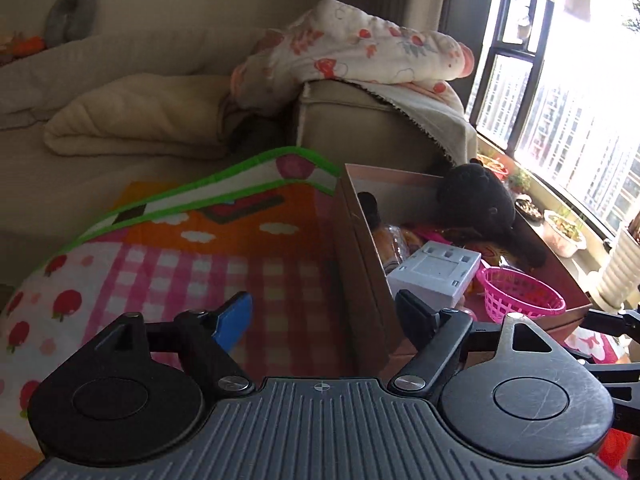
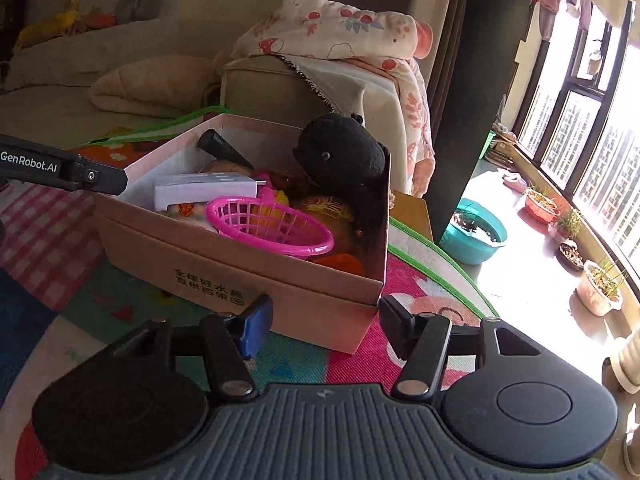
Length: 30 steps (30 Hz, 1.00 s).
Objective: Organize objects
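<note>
- My left gripper (image 1: 324, 316) stands wide, nothing between its fingers; the box's near-left wall shows in the gap beyond them.
- One left finger wears a blue pad (image 1: 234, 324); the other is bare black and sits in front of the white box.
- My right gripper (image 2: 324, 320) has its fingers apart too, narrower than the left, and empty. The box's near corner shows between them, but I see no pad pressing on it.
- The box (image 2: 224, 264) is open-topped cardboard, resting on the mat (image 1: 168, 264), just before a sofa arm (image 1: 360, 124).
- Inside the box: a pink basket (image 2: 272, 224) toward the near-right, tilted; a white box (image 2: 204, 190) beside it on the left; a black plush (image 2: 340, 156) leaning on the far-right corner, its head above the rim.
- A dark cone (image 2: 224, 148) pokes up near the far wall; yellow and orange items lie under the basket, too cluttered for me to name.
- In the right view, part of the left gripper's arm (image 2: 60, 166) reaches in from the left edge, over the box's left rim.
- A flowered blanket (image 1: 360, 48) drapes over the sofa arm.
- A folded cream blanket (image 1: 136, 120) lies on the sofa seat.
- Plant pots (image 2: 542, 204) line the sunny sill by the window (image 2: 592, 128); a teal basin (image 2: 476, 240) sits on the floor near the mat's edge.
</note>
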Available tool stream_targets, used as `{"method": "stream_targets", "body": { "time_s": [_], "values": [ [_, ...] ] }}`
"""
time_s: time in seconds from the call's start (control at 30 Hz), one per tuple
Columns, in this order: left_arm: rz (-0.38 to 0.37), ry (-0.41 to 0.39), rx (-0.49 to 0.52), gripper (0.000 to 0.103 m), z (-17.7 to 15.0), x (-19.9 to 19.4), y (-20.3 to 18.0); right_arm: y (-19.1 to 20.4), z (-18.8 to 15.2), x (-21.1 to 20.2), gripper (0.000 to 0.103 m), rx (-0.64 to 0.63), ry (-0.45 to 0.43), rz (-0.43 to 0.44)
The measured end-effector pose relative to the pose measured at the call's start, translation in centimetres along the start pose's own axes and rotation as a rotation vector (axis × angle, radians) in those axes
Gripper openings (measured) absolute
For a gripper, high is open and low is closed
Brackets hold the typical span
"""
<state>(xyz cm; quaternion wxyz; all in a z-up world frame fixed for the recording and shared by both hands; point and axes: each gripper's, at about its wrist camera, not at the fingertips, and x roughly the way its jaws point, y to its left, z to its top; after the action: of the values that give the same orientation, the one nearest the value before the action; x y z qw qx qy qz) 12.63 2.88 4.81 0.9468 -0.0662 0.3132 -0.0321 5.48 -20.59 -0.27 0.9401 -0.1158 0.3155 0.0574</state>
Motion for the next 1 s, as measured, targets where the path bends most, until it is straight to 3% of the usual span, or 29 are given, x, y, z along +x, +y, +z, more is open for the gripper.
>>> {"method": "stream_targets", "body": {
  "time_s": [0.07, 0.23, 0.3, 0.47, 0.57, 0.73, 0.9, 1.0],
  "values": [
    [0.034, 0.004, -0.037, 0.101, 0.6, 0.7, 2.4, 1.1, 0.9, 1.0, 0.059, 0.006, -0.009, 0.018],
    [0.007, -0.021, -0.054, 0.101, 0.9, 0.9, 4.8, 2.6, 1.4, 2.0, 0.062, 0.019, -0.004, 0.038],
    [-0.001, -0.039, -0.069, 0.101, 0.7, 0.3, 4.8, 2.7, 1.1, 1.5, 0.078, 0.029, 0.002, 0.014],
    [-0.079, -0.112, -0.007, 0.101, -1.9, -4.8, 3.0, 3.0, -1.0, -2.6, 0.103, 0.069, -0.027, 0.008],
    [-0.094, -0.067, 0.033, 0.101, -5.0, -7.0, 1.6, 3.8, -2.6, -4.8, 0.103, 0.102, 0.002, 0.002],
    [-0.003, 0.056, 0.055, 0.101, -9.9, -7.5, -0.2, 5.6, -5.3, -5.7, 0.103, 0.098, 0.059, -0.056],
    [0.107, 0.043, 0.136, 0.101, -11.0, -7.1, -2.0, 4.6, -6.7, -5.0, 0.103, 0.201, 0.09, -0.032],
    [0.115, 0.043, 0.115, 0.102, -11.0, -7.0, -2.0, 3.8, -7.5, -5.0, 0.103, 0.263, 0.061, -0.007]
  ]
}}
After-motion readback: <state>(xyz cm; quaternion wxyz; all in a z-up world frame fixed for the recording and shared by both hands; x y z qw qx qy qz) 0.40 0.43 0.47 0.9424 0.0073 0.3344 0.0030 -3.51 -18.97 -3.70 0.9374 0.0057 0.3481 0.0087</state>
